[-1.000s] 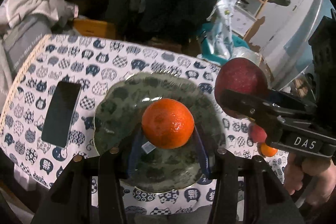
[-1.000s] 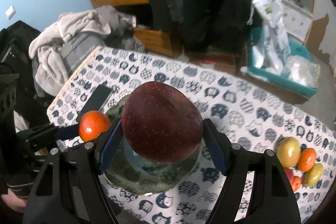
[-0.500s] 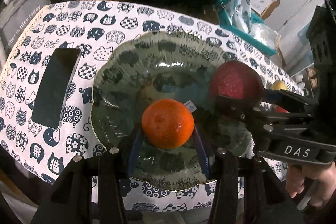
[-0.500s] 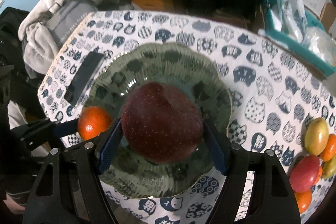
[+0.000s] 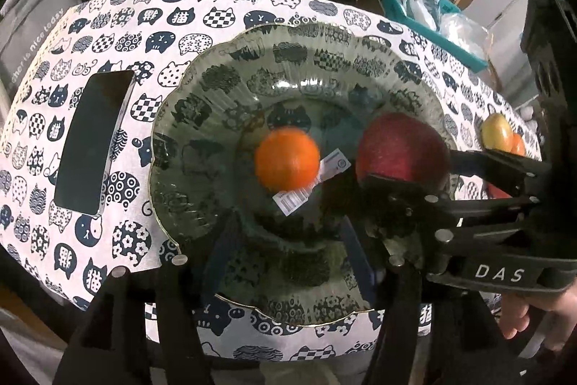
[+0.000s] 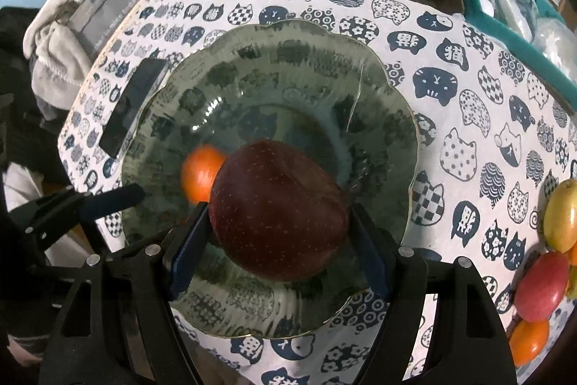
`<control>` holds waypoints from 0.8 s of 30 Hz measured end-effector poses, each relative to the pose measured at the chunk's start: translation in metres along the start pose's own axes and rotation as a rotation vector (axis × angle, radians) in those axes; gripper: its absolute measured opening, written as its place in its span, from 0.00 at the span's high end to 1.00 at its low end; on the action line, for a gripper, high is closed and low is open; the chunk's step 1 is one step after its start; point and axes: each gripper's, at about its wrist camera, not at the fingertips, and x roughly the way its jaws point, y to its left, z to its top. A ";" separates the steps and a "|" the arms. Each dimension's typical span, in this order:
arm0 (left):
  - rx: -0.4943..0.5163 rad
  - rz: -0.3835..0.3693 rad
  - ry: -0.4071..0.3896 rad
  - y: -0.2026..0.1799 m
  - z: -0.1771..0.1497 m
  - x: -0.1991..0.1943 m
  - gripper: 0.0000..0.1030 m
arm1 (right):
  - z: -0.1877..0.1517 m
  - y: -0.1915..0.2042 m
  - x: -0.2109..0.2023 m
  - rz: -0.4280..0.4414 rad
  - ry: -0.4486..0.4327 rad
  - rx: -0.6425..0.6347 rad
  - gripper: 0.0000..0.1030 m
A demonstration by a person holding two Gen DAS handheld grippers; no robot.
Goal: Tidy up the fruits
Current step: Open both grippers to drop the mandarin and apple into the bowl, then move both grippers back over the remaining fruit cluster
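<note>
An orange tangerine [image 5: 287, 158] lies in the middle of the clear glass plate [image 5: 187, 96], blurred, with a white sticker beside it. My left gripper [image 5: 288, 240] is open just behind it, jaws spread and empty. My right gripper [image 6: 277, 240] is shut on a dark red apple [image 6: 277, 211] and holds it low over the plate [image 6: 378, 89]. The apple [image 5: 400, 150] and right gripper also show at the right of the left wrist view. The tangerine [image 6: 202, 172] peeks out left of the apple in the right wrist view.
A black phone [image 5: 92, 139] lies on the cat-print tablecloth left of the plate. Several loose fruits [image 6: 541, 280] sit at the table's right edge. Grey clothes [image 6: 90, 6] lie beyond the far left. A teal bin with bags [image 5: 432, 6] stands beyond the far right.
My left gripper has opened and let the tangerine go onto the plate. Both grippers have come down closer to the plate, the apple still held in the right.
</note>
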 end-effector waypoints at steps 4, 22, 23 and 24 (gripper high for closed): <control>-0.008 -0.002 -0.004 0.001 -0.001 -0.003 0.39 | 0.000 0.000 -0.006 0.017 -0.030 0.012 0.28; -0.007 -0.080 -0.161 -0.030 0.008 -0.064 0.33 | -0.002 -0.018 -0.104 -0.102 -0.289 0.057 0.24; -0.006 -0.085 -0.169 -0.032 0.008 -0.068 0.33 | -0.003 -0.019 -0.110 -0.110 -0.304 0.056 0.24; -0.002 -0.090 -0.178 -0.035 0.009 -0.071 0.33 | -0.004 -0.020 -0.115 -0.115 -0.315 0.056 0.24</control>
